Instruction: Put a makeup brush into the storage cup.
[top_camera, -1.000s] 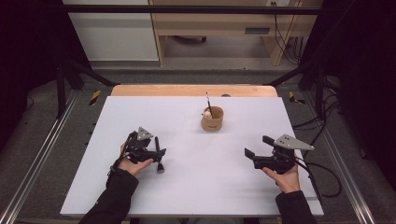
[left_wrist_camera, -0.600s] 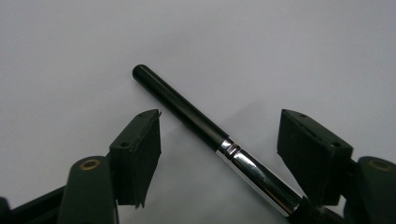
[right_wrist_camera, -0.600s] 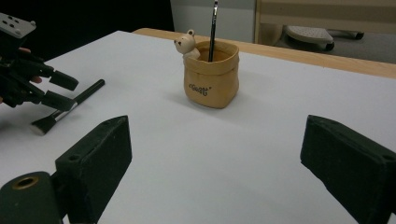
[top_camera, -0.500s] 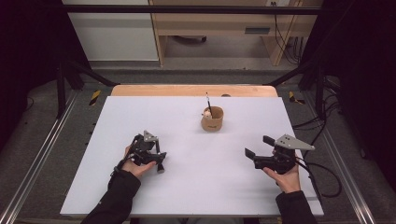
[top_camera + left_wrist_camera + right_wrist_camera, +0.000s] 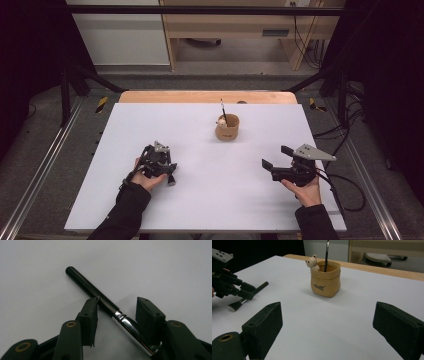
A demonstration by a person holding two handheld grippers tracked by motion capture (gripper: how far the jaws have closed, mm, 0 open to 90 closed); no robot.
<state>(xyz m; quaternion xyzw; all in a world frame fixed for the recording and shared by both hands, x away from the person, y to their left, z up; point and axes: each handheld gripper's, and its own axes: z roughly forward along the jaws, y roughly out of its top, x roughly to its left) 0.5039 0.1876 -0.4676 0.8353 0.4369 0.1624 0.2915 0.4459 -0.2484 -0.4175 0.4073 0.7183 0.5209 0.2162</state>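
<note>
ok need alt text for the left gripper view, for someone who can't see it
A black-handled makeup brush with a shiny silver ferrule lies slantwise on a white table, between the two black jaws of the left gripper, which have just been closing around it. One jaw touches the handle; the other stands beside the ferrule.

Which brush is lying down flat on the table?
The black-handled makeup brush with the shiny silver collar, lying between the left gripper's jaws. The other brush stands upright in the tan bear pot.
</note>
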